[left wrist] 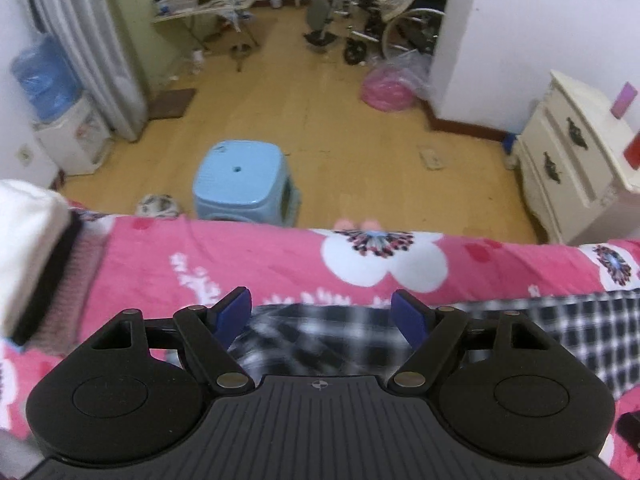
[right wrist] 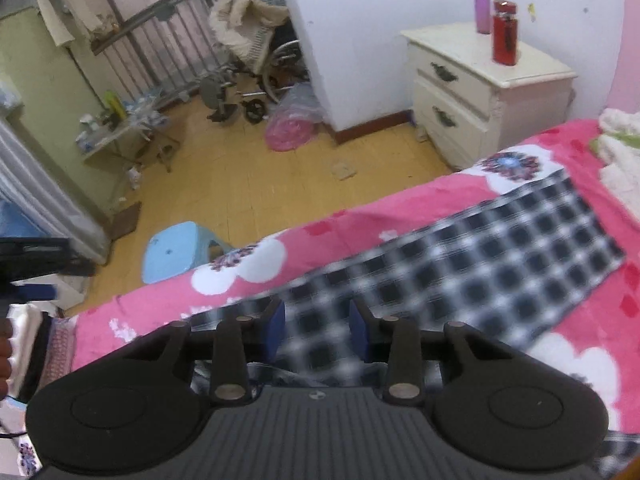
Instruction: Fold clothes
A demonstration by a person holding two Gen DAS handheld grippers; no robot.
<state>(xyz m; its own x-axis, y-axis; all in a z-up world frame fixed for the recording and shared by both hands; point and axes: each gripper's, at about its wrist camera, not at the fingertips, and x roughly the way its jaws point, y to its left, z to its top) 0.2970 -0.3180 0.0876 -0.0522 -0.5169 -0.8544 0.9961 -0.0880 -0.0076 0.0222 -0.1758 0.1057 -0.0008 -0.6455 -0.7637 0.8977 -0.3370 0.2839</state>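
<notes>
Checked black-and-white garment (right wrist: pixel 480 264) lies flat on the pink flowered bedspread (right wrist: pixel 420 200), which covers the bed. Its long axis runs from the near left to the far right in the right wrist view, toward the white nightstand (right wrist: pixel 480 92).

The right tool (right wrist: pixel 317 330) hangs over the near end of that cloth, pointing steeply down. Its 2 blue pads are part spread, with checked fabric showing in the gap below them; whether the pads touch it I cannot tell through the blur.

The left tool (left wrist: pixel 322 314) is spread wide and holds nothing. The garment's near-left end (left wrist: pixel 312 336) lies directly under and between its pads, while the rest stretches off to the right.

Both tools look about equally near the cloth, each over one part of the same near edge. My judgement: the coming move is a 2-point pick-up of that edge, so the fold would carry across the short axis toward the far side, where the blue stool (left wrist: pixel 244 180) stands on the floor beyond the bed.
</notes>
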